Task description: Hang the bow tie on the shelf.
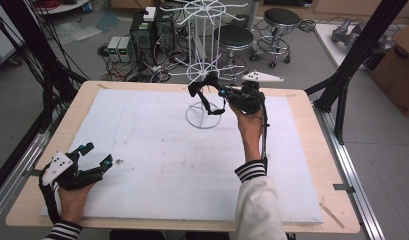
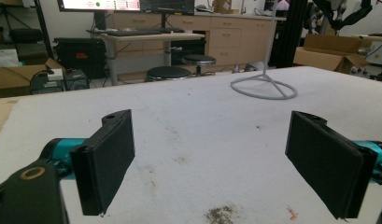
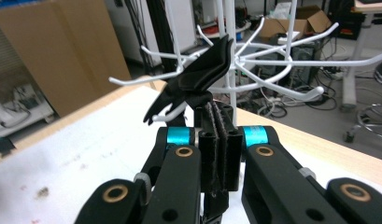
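A black bow tie (image 1: 202, 83) with a thin strap loop hangs beside the pole of a white wire hook rack (image 1: 203, 116) at the far middle of the table. My right gripper (image 1: 225, 93) is shut on the tie's strap just right of the bow. In the right gripper view the jaws (image 3: 216, 122) pinch the strap flat. There the bow (image 3: 198, 74) rests against one of the rack's white hooks (image 3: 146, 81). At the near left corner my left gripper (image 1: 98, 154) lies low over the mat, open with nothing between its pads (image 2: 109, 161).
A white foam mat (image 1: 157, 165) covers most of the wooden table (image 1: 337, 210). The rack's ring base (image 2: 263, 87) stands far ahead in the left gripper view. Stools, computers and cables crowd the floor beyond the far edge. Black frame posts stand at both sides.
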`<state>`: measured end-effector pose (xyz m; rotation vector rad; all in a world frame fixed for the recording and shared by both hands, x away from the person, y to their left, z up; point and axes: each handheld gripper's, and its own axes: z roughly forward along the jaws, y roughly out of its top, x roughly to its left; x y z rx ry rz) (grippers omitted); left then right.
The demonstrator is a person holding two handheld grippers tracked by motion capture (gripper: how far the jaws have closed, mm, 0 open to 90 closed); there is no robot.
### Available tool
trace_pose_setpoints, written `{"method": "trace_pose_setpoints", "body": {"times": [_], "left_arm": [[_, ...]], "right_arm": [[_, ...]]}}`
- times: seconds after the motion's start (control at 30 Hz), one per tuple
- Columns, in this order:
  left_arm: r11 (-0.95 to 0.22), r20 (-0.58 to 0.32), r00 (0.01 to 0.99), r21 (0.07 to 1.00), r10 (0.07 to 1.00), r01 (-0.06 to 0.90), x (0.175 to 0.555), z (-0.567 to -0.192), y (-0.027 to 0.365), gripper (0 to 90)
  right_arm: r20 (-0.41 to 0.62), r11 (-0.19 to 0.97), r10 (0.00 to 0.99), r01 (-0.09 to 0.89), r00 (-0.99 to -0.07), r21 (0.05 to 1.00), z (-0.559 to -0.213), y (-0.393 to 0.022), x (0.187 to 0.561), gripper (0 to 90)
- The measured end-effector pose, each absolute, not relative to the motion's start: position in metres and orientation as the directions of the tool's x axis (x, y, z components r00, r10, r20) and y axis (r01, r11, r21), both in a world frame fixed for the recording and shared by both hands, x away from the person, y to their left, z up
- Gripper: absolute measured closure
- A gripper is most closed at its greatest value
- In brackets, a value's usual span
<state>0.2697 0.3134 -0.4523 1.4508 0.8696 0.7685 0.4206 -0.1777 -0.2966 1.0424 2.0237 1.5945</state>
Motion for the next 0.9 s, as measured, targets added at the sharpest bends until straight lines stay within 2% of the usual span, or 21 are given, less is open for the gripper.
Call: {"method": "trace_pose_setpoints", "body": {"times": [0.43,0.9], "left_arm": [[-0.002,-0.034,0.499,0.997,0.866,0.071,0.270,-0.452,0.313,16.1],[0.000,-0.035,0.499,0.998,0.866,0.070,0.269,-0.452,0.313,16.1]], "right_arm": [[0.061,0.225,0.754,0.343,-0.655,0.912,-0.303,-0.169,0.422,88.6],[0.025,0.285,0.754,0.362,-0.656,0.888,-0.311,-0.162,0.422,85.0]]}}
